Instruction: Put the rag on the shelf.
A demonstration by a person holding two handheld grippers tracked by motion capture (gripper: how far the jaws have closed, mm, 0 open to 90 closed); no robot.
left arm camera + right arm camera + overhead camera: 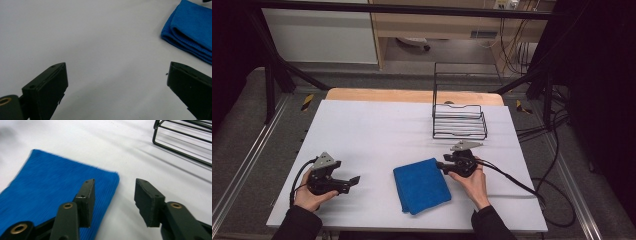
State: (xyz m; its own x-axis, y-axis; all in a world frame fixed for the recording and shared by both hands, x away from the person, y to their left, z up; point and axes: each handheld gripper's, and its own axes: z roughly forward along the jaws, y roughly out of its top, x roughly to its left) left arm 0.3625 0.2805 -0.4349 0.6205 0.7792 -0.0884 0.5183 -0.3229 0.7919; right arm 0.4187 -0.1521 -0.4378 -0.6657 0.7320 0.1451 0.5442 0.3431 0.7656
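standing beyond blue cloth point(421, 185): wire rack point(460, 121)

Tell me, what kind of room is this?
Probably a lab or workshop set up for recording. A black metal frame surrounds the white table, cables trail over the floor, and a person holds two grippers beside a blue towel and wire rack.
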